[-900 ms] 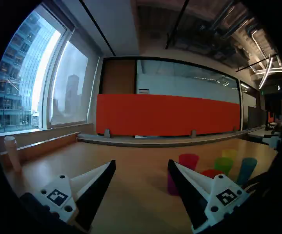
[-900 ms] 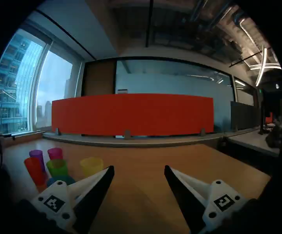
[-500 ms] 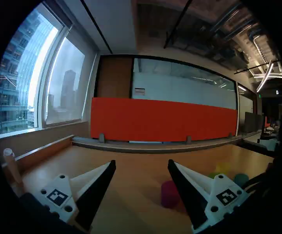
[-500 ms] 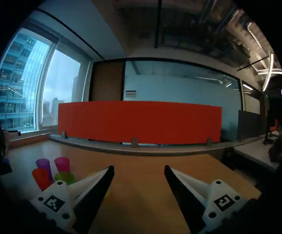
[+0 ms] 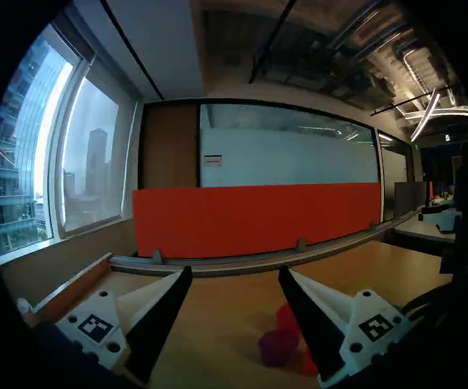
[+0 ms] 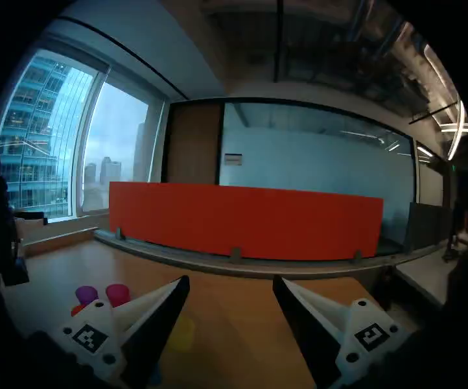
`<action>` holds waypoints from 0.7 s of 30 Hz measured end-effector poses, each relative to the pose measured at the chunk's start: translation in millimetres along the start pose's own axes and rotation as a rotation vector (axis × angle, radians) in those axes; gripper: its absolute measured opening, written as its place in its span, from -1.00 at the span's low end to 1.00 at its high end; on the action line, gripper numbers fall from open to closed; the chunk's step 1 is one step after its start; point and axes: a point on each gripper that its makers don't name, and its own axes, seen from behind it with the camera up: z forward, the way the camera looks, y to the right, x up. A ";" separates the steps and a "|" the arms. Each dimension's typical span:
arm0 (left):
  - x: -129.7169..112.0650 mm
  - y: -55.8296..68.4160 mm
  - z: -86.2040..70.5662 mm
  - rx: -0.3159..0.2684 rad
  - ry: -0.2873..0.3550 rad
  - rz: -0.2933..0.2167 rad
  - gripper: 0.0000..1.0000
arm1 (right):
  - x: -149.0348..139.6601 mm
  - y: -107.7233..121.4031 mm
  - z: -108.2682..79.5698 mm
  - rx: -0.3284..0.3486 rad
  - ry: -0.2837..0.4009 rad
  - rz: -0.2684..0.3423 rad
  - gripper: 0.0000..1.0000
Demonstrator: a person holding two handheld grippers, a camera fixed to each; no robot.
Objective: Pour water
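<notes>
On the light wooden worktop [image 5: 227, 337], small coloured plastic cups [image 5: 278, 345] stand beside the left gripper [image 5: 234, 270]. Its jaws and those of the right gripper [image 6: 229, 279] are released, empty. A long orange partition panel [image 5: 253, 217] and tall windows [image 5: 85, 175] stand behind.

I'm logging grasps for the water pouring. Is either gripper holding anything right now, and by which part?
Nothing is held. The left gripper and the right gripper both stand open and empty above the light wooden table.

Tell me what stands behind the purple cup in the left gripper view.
A pink-red cup stands behind the purple cup; a finger of the left gripper covers its right side and anything beyond.
</notes>
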 end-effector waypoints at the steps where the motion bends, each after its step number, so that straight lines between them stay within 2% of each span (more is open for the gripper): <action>1: 6.3 1.5 1.7 -0.009 0.003 0.003 0.99 | 5.4 -1.1 0.6 0.007 0.000 0.003 0.99; 12: 58.2 6.5 12.0 -0.063 0.014 0.040 0.99 | 55.8 -6.9 6.9 0.060 -0.006 0.027 0.98; 15: 61.8 7.2 13.1 -0.072 0.005 0.041 0.99 | 57.6 -6.5 9.4 0.064 -0.018 0.018 0.99; 21: 60.2 16.4 15.6 -0.130 -0.016 0.051 0.99 | 60.0 -17.5 8.3 0.117 -0.015 -0.001 0.98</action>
